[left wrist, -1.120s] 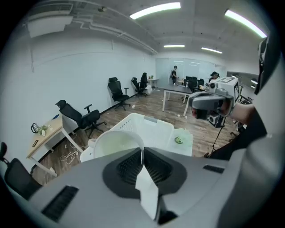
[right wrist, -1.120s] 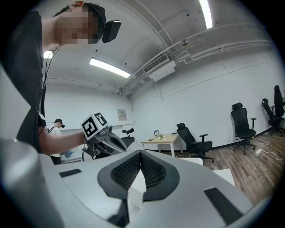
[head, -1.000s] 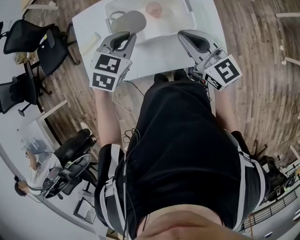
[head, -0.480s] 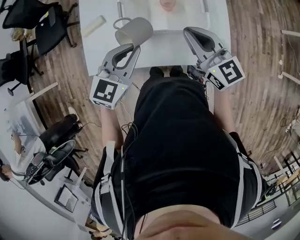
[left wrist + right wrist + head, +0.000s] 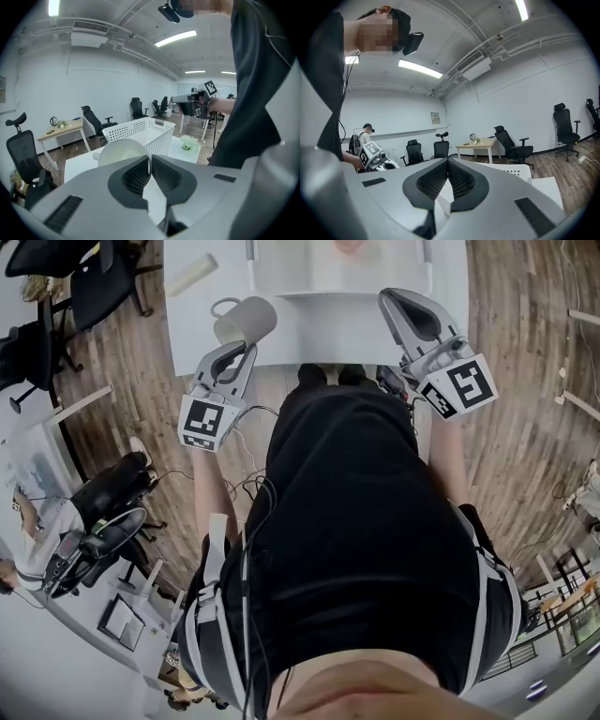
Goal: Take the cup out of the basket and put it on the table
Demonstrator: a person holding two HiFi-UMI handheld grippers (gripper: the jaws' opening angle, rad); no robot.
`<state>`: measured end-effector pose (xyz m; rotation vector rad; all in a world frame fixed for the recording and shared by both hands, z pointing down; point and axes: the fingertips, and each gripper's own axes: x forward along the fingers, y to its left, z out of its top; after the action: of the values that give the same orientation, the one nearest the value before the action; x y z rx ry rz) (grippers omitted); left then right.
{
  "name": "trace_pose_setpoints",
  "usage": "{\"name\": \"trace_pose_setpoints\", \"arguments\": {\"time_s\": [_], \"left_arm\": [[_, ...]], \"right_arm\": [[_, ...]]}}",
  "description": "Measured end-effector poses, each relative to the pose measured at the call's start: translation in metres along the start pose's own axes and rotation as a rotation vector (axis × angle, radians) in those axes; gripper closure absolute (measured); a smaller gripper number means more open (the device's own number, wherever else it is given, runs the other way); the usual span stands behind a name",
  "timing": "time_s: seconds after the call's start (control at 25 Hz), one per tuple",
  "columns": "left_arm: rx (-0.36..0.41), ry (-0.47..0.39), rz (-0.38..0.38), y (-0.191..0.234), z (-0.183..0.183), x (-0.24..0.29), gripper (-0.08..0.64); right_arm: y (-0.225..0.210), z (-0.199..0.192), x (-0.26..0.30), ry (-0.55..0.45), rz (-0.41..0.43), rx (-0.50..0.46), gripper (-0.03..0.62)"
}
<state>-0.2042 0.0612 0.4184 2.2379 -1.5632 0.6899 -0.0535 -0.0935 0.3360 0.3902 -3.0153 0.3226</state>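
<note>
The pale grey cup (image 5: 246, 322) hangs tilted on its side, handle toward the left, over the white table (image 5: 328, 334) just left of and nearer than the white basket (image 5: 337, 273). My left gripper (image 5: 242, 343) is shut on the cup's rim. In the left gripper view the thin wall of the cup (image 5: 119, 152) runs between the pads of the left gripper (image 5: 150, 160), with the perforated basket (image 5: 143, 131) behind it. I cannot tell whether the cup touches the table. My right gripper (image 5: 398, 306) hovers at the basket's near right corner; the right gripper (image 5: 448, 161) is shut on nothing.
A pink item (image 5: 352, 245) lies in the basket. A pale roll (image 5: 190, 275) rests on the table's left part, and a small green thing (image 5: 188, 143) sits beside the basket. Office chairs (image 5: 56, 296) stand on the wood floor to the left.
My left gripper has carried the cup from the basket's near left corner out to the left and toward me, lower over the table. The right gripper has barely shifted.
</note>
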Motion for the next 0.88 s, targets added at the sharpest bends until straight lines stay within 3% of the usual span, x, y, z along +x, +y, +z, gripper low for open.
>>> {"name": "trace_pose_setpoints", "arguments": {"time_s": [0.32,0.48,0.88], "left_arm": [[0.062,0.188,-0.014,0.021,-0.070,0.030,0.520],[0.051,0.247,-0.025,0.025,-0.095,0.049,0.520],[0.147,0.495,-0.064,0.023,-0.154,0.086,0.515]], "right_arm": [[0.004,-0.006,-0.001,0.008,-0.004,0.013,0.574],[0.003,-0.009,-0.003,0.011,-0.008,0.017,0.574],[0.010,-0.014,0.003,0.020,0.010,0.024,0.574]]}}
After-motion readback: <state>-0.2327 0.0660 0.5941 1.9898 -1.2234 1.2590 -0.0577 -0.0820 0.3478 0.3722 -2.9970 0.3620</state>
